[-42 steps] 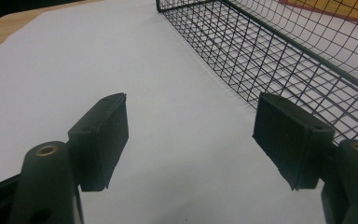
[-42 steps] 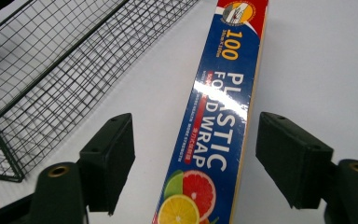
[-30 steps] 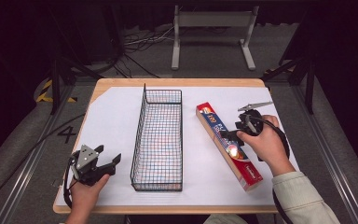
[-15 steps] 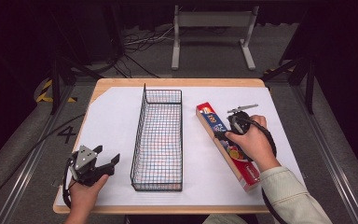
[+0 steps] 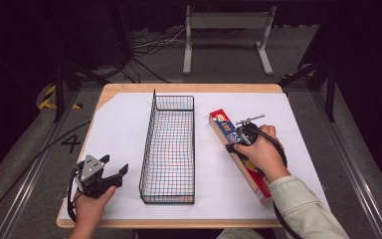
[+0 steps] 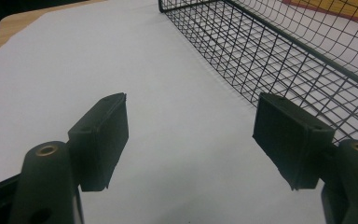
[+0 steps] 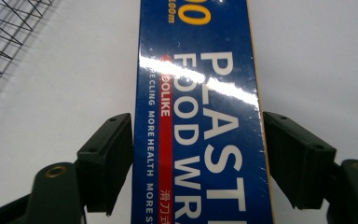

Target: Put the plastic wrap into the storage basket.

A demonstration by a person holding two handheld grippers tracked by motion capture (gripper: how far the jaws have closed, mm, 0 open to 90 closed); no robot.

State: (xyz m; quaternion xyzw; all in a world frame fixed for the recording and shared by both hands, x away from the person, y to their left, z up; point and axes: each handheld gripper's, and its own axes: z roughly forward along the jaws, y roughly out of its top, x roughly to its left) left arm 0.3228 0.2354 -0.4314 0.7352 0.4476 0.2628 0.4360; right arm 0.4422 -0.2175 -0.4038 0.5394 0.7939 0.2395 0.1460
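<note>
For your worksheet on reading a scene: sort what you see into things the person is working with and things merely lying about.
In use:
right gripper, jaws either side of the plastic wrap box
wire basket, beside the box

Lying about:
left gripper, open over white paper
metal stand
floor cables

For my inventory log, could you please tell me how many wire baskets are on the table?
1. The single black rectangular wire-mesh basket stands mid-table on the white paper sheet, between the left gripper and the blue plastic food wrap box. Nothing seems able to hide another.
</note>
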